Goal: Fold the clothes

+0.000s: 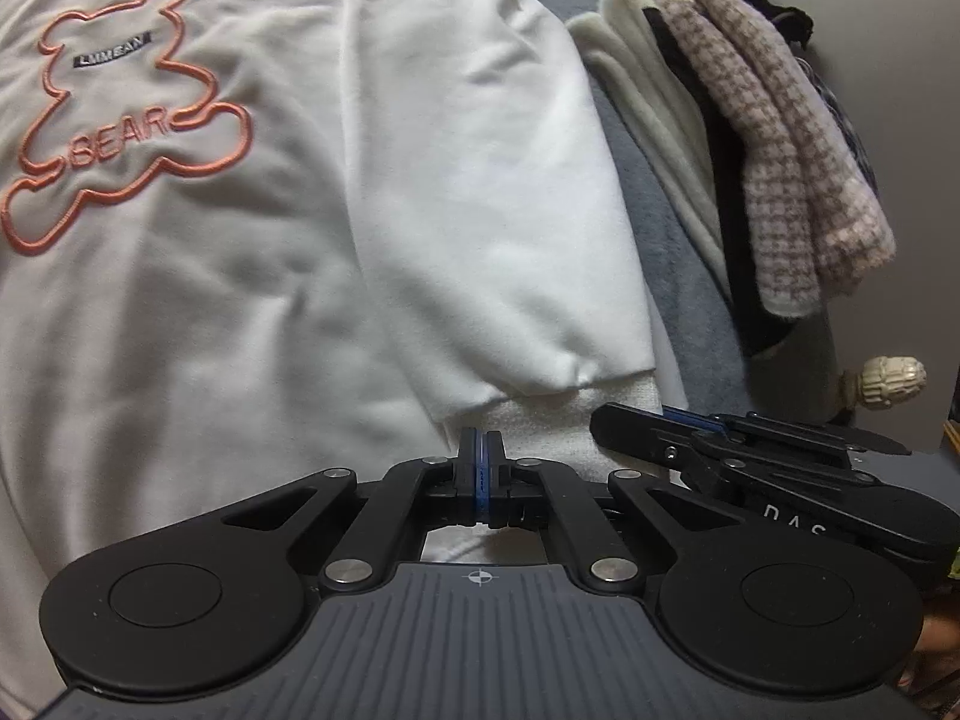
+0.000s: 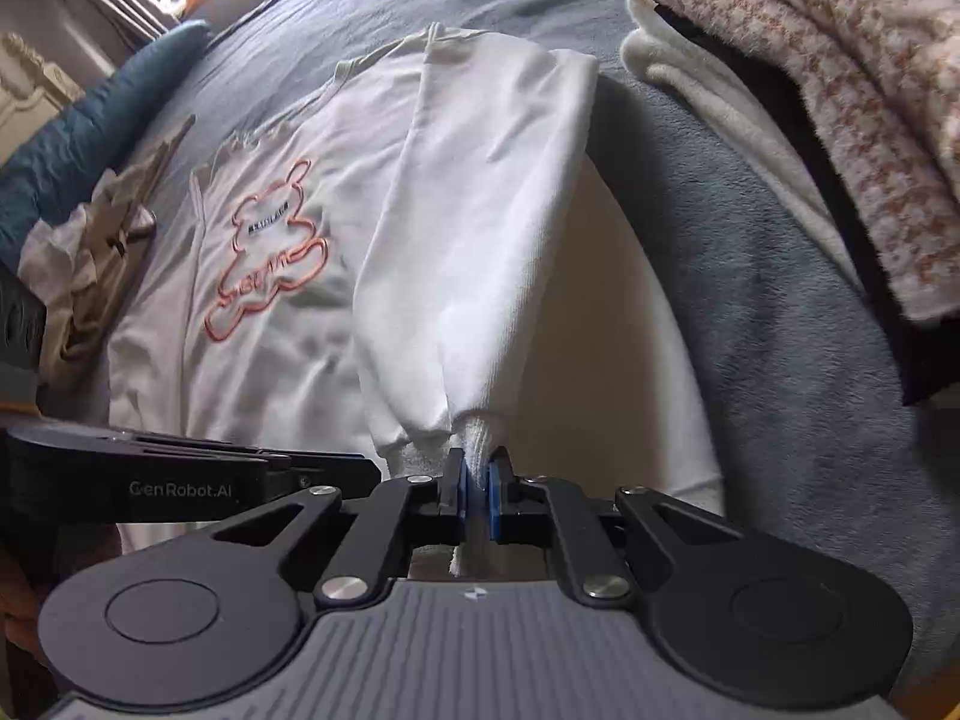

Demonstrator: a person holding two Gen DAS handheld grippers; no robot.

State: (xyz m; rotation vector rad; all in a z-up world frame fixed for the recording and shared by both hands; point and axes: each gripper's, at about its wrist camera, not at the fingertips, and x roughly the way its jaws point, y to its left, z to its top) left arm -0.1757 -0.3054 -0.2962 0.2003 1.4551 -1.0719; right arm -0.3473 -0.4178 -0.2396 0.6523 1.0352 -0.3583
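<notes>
A white sweatshirt (image 1: 210,300) (image 2: 270,360) with an orange bear outline (image 1: 120,120) lies flat on the bed. Its sleeve (image 1: 480,210) (image 2: 480,240) is drawn over the body, running straight toward both grippers. My right gripper (image 2: 477,468) is shut on the ribbed cuff (image 2: 474,438), and white rib shows between its blue pads. My left gripper (image 1: 480,444) is shut on the cuff (image 1: 540,420) at its other corner, pads pressed tight. The two grippers sit side by side: the right one (image 1: 600,420) shows in the left wrist view, and the left one (image 2: 372,468) in the right wrist view.
A blue-grey blanket (image 2: 780,360) covers the bed. To the right stands a pile of folded clothes: a pink check knit (image 1: 780,150) (image 2: 840,90) over black and cream layers (image 1: 648,120). Crumpled pale clothes (image 2: 78,264) and a teal pillow (image 2: 90,138) lie at the left. A bedpost knob (image 1: 888,381) is nearby.
</notes>
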